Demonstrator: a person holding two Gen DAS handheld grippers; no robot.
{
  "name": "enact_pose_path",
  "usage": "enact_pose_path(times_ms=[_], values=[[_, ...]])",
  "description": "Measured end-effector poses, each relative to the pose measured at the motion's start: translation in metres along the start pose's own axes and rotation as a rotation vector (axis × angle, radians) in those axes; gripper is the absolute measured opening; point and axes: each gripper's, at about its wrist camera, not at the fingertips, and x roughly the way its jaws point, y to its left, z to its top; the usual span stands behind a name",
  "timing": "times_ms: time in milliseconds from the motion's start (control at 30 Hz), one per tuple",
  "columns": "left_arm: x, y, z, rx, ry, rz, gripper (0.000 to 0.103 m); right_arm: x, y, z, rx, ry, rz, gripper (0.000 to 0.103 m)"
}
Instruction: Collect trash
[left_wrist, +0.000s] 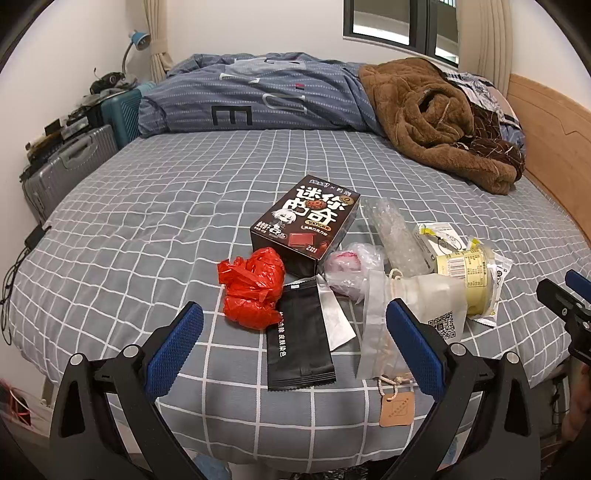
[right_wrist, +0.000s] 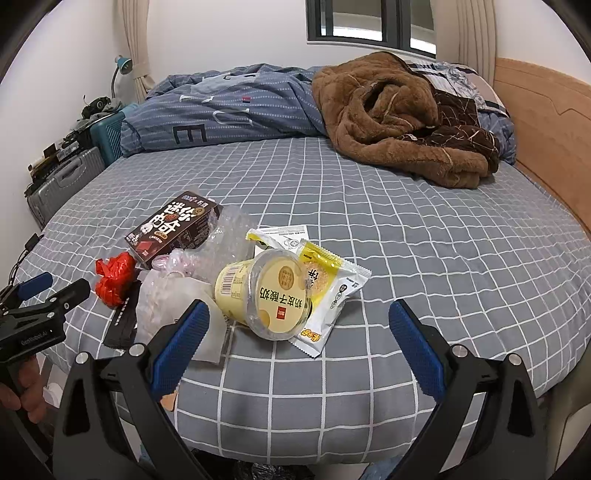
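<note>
Trash lies in a cluster near the front edge of the bed. A crumpled red plastic bag (left_wrist: 253, 288) (right_wrist: 114, 277), a black sachet (left_wrist: 299, 338), a dark chocolate box (left_wrist: 306, 221) (right_wrist: 173, 229), clear bubble wrap (left_wrist: 395, 236), a clear bag with a paper tag (left_wrist: 399, 332), a yellow yogurt cup on its side (right_wrist: 266, 291) (left_wrist: 469, 280) and a yellow snack wrapper (right_wrist: 328, 288). My left gripper (left_wrist: 295, 350) is open and empty, above the black sachet. My right gripper (right_wrist: 299, 347) is open and empty, just in front of the yogurt cup.
The bed has a grey checked sheet (right_wrist: 424, 258). A blue duvet (left_wrist: 258, 92) and a brown fleece blanket (left_wrist: 436, 122) are piled at the far side. A wooden headboard (left_wrist: 554, 140) is on the right. Suitcases (left_wrist: 66, 166) stand left of the bed.
</note>
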Motion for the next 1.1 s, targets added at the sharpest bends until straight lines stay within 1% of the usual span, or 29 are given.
enact_pose_path(times_ms=[1100], values=[[0.0021,-0.0015,-0.0009,0.010,0.009,-0.007,0.097,0.0008,-0.0024,-0.0003,0.010,0.000,-0.003,0.094]])
